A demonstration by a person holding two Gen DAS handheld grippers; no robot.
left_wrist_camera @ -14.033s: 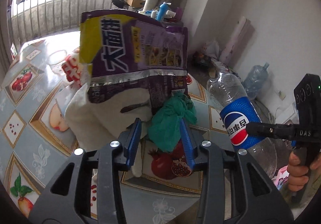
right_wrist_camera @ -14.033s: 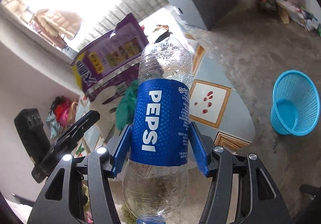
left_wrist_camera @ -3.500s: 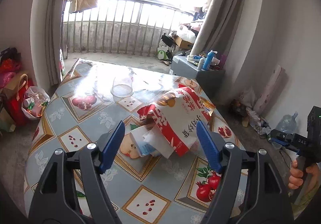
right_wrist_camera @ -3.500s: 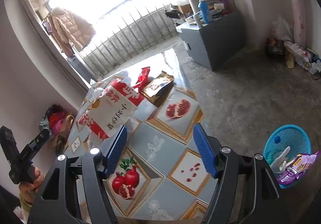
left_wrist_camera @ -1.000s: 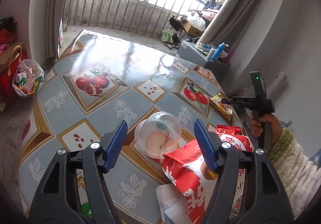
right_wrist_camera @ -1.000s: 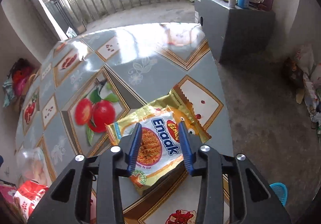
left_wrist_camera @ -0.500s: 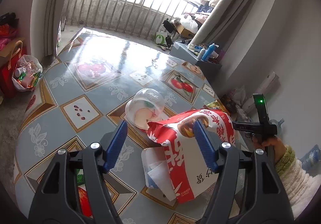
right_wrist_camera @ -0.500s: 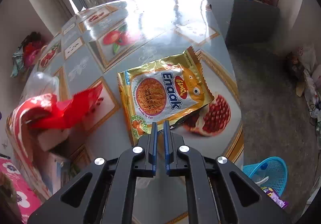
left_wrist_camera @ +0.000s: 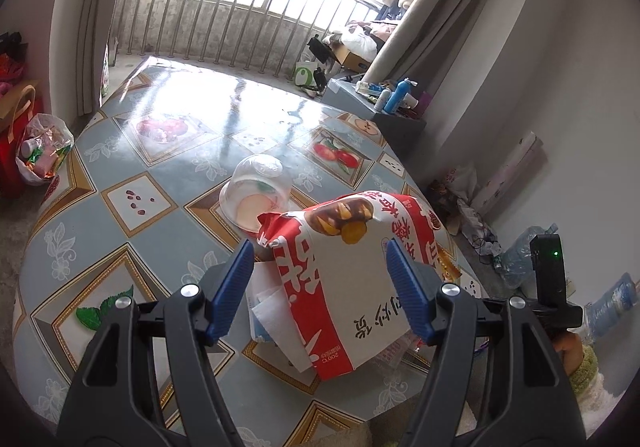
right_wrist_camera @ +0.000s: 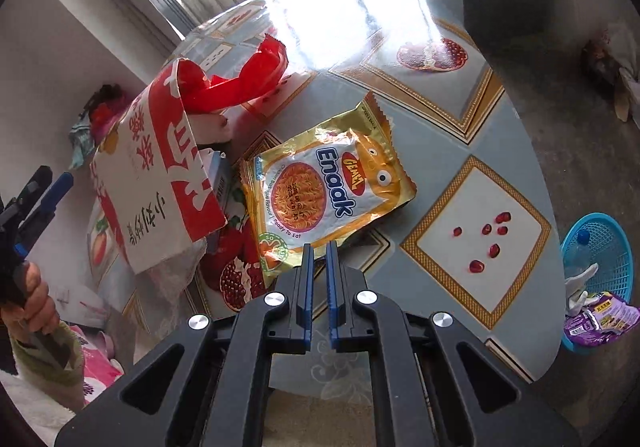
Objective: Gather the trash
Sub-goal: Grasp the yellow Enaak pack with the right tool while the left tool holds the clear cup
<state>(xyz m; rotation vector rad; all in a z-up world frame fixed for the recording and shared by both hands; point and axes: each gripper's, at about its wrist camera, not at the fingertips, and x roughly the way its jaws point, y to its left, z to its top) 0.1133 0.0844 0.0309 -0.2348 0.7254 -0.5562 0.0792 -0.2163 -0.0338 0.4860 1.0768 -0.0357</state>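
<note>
While the right gripper (right_wrist_camera: 319,247) has its jaws nearly closed on the near edge of the noodle packet (right_wrist_camera: 326,183), a thin gap remains between the blue pads, so the edge appears pinched, though the contact itself is hidden. The packet lies flat on the table (right_wrist_camera: 516,151), near the table's front edge, just beside the red-and-white bag (right_wrist_camera: 156,167); gripping it by the edge is probably what allows a flat wrapper to be lifted. The left gripper (left_wrist_camera: 320,287) is wide open and holds nothing, its jaws straddling the red-and-white bag (left_wrist_camera: 348,279), presumably positioned for the next pick. An overturned clear cup (left_wrist_camera: 256,191) lies behind the bag, toward the table's centre. The blue basket (right_wrist_camera: 600,247) stands on the floor past the table's right edge, already holding trash, and is the likely destination.
</note>
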